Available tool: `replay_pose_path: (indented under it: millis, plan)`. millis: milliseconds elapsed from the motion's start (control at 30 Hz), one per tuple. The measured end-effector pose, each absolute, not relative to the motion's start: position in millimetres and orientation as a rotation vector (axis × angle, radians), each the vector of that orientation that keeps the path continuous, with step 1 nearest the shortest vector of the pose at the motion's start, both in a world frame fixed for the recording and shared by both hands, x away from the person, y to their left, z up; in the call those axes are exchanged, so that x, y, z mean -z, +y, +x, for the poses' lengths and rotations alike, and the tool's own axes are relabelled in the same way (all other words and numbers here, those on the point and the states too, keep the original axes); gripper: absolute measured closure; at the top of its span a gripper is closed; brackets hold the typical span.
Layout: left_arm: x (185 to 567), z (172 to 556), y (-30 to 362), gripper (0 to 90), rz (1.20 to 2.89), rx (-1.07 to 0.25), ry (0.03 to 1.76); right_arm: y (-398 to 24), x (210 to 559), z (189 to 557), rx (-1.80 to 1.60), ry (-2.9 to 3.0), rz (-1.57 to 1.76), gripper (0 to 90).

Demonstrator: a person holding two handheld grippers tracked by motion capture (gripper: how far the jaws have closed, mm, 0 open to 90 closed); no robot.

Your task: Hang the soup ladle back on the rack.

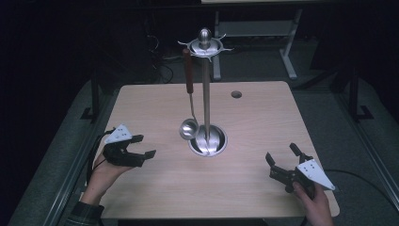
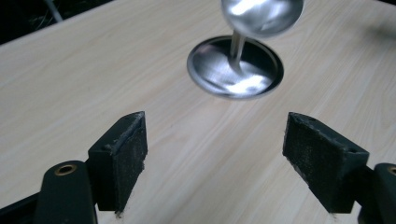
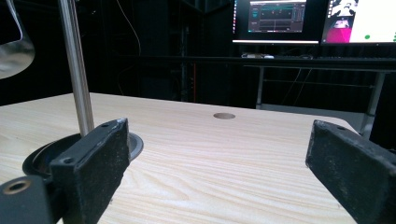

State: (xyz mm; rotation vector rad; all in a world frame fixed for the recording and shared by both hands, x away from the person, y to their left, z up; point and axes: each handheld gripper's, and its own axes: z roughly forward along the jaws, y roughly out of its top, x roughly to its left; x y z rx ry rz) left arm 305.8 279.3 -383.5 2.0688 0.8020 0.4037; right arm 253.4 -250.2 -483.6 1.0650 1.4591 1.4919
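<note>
**Ladle on the rack, both tongs spread and empty**

High view: the steel ladle with the reddish-brown wooden handle (image 1: pixel 189 101) hung from a hook of the tall chrome utensil stand (image 1: pixel 206 84) at the centre of the pale wooden bench (image 1: pixel 263 122), its bowl just left of the pole and a little above the round base. The left tongs (image 1: pixel 143 147) sat at the lower left of the frame, spread wide with nothing between them, pointing toward the stand but well apart from it. The right tongs (image 1: pixel 283 157) sat at the lower right, likewise spread and empty.

Left gripper view: the two black pads (image 2: pixel 123 156) stood far apart over bare bench, with the ladle's bowl (image 2: pixel 261 16) at the top of the frame and the stand's dished base (image 2: pixel 233 70) beneath it. The hang looked settled, so the sound finish would be to keep these tongs low and clear of the bowl, since a nudge could set it swinging against the pole.

Right gripper view: the pads (image 3: pixel 95 163) were spread, the chrome pole (image 3: pixel 77 70) rose at the upper left, and a sliver of the ladle bowl (image 3: pixel 14 53) showed at the left edge. I judged it best for this hand to remain parked, away from the base.
</note>
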Motion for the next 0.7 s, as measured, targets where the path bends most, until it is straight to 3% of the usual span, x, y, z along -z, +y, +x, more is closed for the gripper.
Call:
replay_pose_path:
  millis: [400, 700]
  plan:
    - [429, 282, 298, 20.5, 2.083, -0.413, 0.883, -250, 484, 253, -1.490, 1.458, 1.067, 6.0]
    - [443, 284, 301, 18.8, 2.122, -0.428, 0.913, -250, 483, 253, -1.491, 1.459, 1.066, 6.0]
